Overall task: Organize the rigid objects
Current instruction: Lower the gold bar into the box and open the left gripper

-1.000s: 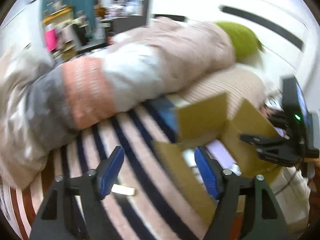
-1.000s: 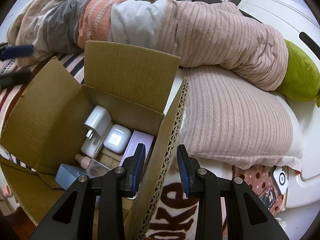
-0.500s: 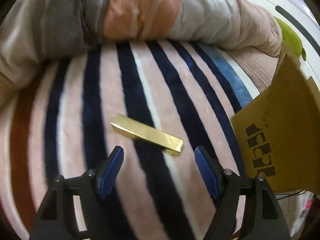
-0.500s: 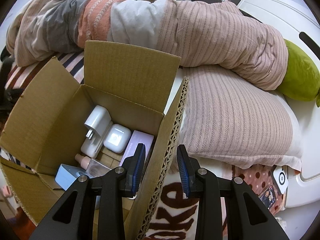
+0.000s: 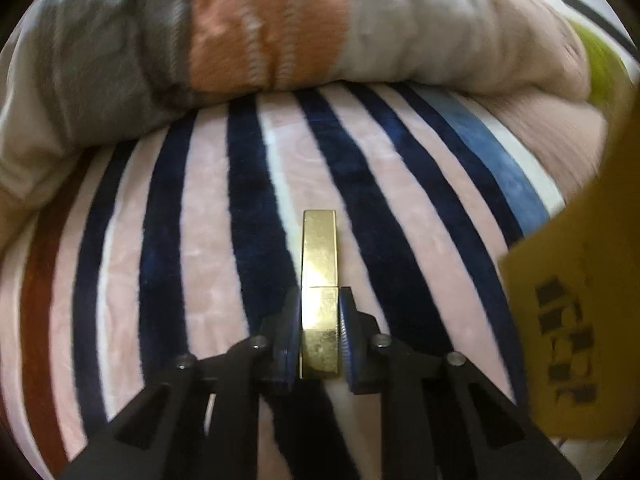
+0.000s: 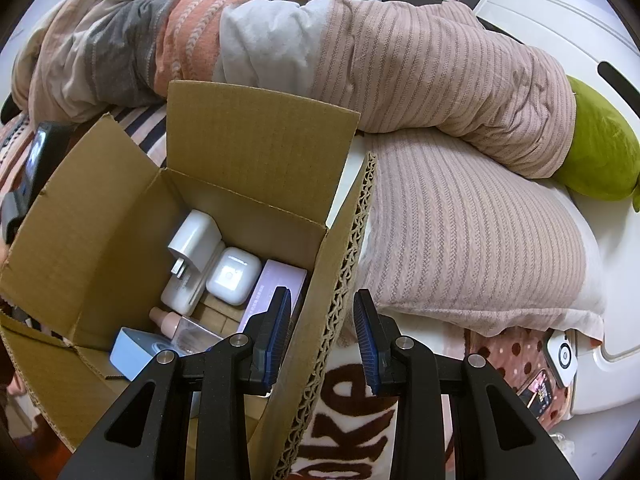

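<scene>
Bedding fills both views: a striped blanket (image 5: pixel 192 240) spread over the bed, with a rolled quilt (image 5: pixel 272 32) heaped along its far side. On the bed to my right stands the cardboard box (image 6: pixel 256 148), its flaps up. Inside it already lie a white charger (image 6: pixel 195 241), a white earbud case (image 6: pixel 233 276), a lilac carton (image 6: pixel 276 288), a small bottle (image 6: pixel 172 322) and a pale blue thing (image 6: pixel 136 350).

My right gripper (image 6: pixel 322 340) straddles the near flap of the box, one jaw inside and one outside; the pads do not look pressed on the cardboard, so I take it as steadying rather than pinching.

My left gripper (image 5: pixel 320 332) is down on the blanket, jaws pressed onto the near end of a slim gold bar (image 5: pixel 319 264), which lies flat and points straight away from me, most of its length sticking out beyond the pads.

So the step in hand is the pick-up of this last loose piece. Next, I judge, comes a straight lift, then a carry rightwards over the box wall. With the grip so near one end, the bar may swing or slip; I should keep it level and lower it in gently.
</scene>
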Demonstrator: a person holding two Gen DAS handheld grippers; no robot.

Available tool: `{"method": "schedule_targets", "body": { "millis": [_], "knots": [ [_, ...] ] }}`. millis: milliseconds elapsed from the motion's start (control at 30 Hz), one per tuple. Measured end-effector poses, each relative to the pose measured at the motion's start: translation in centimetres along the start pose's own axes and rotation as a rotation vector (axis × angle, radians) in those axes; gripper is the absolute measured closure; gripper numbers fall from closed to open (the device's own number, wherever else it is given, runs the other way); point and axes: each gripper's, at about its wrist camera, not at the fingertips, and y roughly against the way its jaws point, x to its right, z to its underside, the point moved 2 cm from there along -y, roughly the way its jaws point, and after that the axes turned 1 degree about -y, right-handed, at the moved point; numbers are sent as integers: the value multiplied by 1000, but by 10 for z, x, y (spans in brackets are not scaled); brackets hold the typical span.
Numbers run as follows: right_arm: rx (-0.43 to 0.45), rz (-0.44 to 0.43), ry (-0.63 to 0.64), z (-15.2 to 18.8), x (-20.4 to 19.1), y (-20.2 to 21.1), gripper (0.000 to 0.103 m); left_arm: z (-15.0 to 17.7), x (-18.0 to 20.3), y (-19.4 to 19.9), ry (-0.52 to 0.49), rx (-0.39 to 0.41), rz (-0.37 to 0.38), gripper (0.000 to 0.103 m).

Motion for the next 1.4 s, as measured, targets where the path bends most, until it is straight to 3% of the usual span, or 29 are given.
{"method": "schedule_targets", "body": {
  "millis": [200, 433, 533, 633, 767, 967, 1167, 1400],
  "knots": [
    [1, 1, 2, 0, -2, 1, 76, 4, 2, 21, -28, 36, 19, 88],
    [3, 2, 5, -1, -3, 1, 76, -20, -9, 91, -66, 169, 7, 88],
    [6, -1, 3, -1, -3, 1, 76, -35, 10, 138, -113, 261, 40, 88],
    [7, -1, 5, -1, -4, 2, 76, -52, 42, 164, -167, 294, 111, 88],
    [10, -5, 5, -1, -5, 2, 76, -61, 89, 165, -232, 214, 250, 88],
    [12, -8, 1, 0, -4, 2, 76, -60, 155, 128, -355, 12, 322, 88],
    [15, -8, 4, 0, -4, 1, 76, -55, 189, 98, -434, -134, 285, 88],
    [15, -14, -3, 0, 0, 3, 76, -55, 194, 93, -424, -151, 277, 87]
  ]
}}
